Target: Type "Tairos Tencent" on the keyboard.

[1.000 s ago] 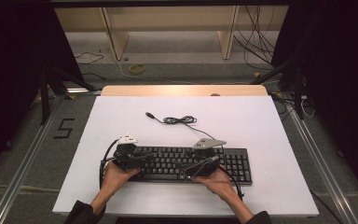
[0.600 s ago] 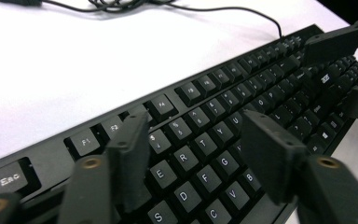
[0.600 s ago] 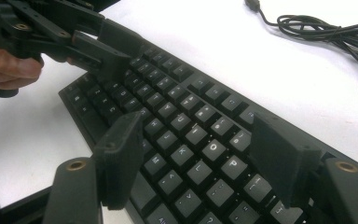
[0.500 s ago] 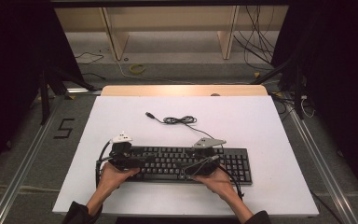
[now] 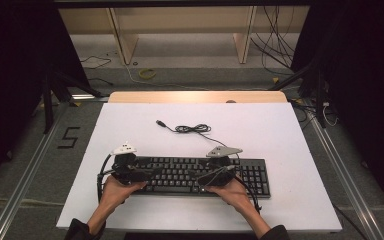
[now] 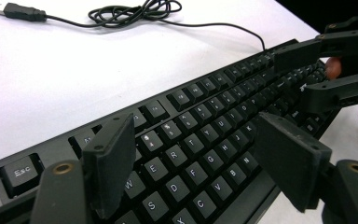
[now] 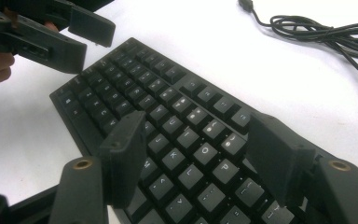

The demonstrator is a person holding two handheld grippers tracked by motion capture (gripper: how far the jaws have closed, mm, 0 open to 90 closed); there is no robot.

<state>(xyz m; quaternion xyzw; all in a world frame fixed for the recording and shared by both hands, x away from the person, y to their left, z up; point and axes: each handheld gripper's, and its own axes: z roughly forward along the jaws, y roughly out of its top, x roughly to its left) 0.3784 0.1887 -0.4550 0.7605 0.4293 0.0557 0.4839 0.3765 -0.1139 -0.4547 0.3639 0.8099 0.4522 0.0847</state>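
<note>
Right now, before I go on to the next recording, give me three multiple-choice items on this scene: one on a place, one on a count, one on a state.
1. Where does the coiled cable lie?
A. on the white table, beyond the keyboard
B. on top of the keys
C. on the floor

2. How many keyboards are on the table?
A. one
B. two
C. three

3. How do the jaws of the left gripper stand?
A. clamped on the USB plug
B. apart, above the keys, pressing on nothing
C. shut on the cable

Key: 1 A, the high view shows the coil on the bare white top past the keyboard's far edge. 2 A, a single black keyboard lies there. 3 B, the left gripper view shows both pads spread wide with the keys in plain sight between them.
</note>
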